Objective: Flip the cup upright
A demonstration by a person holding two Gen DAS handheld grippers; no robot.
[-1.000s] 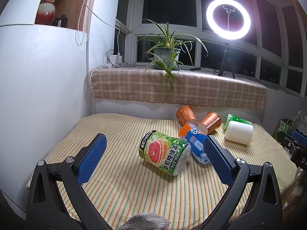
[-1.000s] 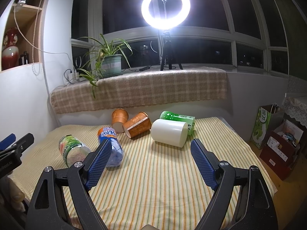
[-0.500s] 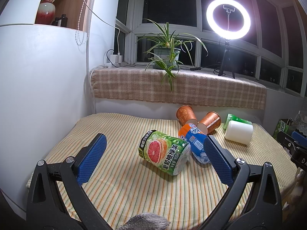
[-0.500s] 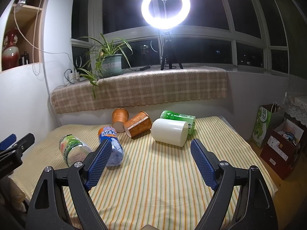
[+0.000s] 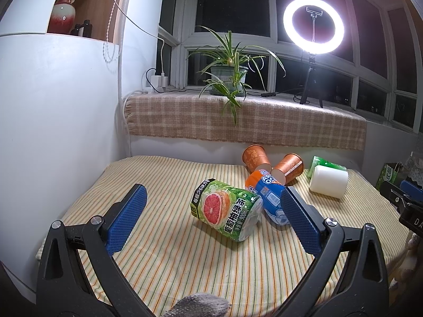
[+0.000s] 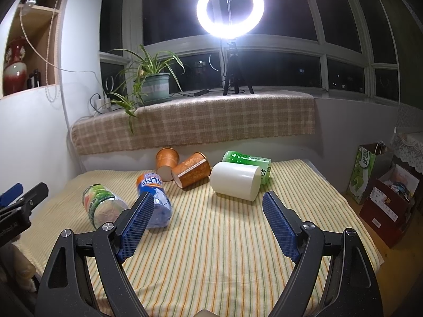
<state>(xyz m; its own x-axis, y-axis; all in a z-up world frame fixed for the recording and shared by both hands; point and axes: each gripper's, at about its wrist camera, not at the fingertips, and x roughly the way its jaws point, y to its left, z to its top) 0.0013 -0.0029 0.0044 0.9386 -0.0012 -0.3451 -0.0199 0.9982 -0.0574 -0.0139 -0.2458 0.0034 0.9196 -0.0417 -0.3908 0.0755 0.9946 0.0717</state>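
Several cups and bottles lie on their sides on a striped cloth (image 6: 211, 237). A white cup (image 6: 235, 181) lies at the back right, also in the left wrist view (image 5: 327, 181). Two orange paper cups (image 6: 191, 173) (image 6: 166, 159) lie beside it; the left wrist view shows them too (image 5: 288, 167) (image 5: 255, 155). My left gripper (image 5: 211, 220) is open and empty, with a green grapefruit-tea bottle (image 5: 226, 210) between its fingers further ahead. My right gripper (image 6: 208, 222) is open and empty, short of the white cup.
A blue-and-orange bottle (image 6: 154, 195) and a green bottle (image 6: 248, 161) also lie on the cloth. A plaid-covered ledge (image 6: 198, 119) with a potted plant (image 6: 150, 84) and a ring light (image 6: 230, 8) stands behind. Bags and boxes (image 6: 383, 185) stand at the right.
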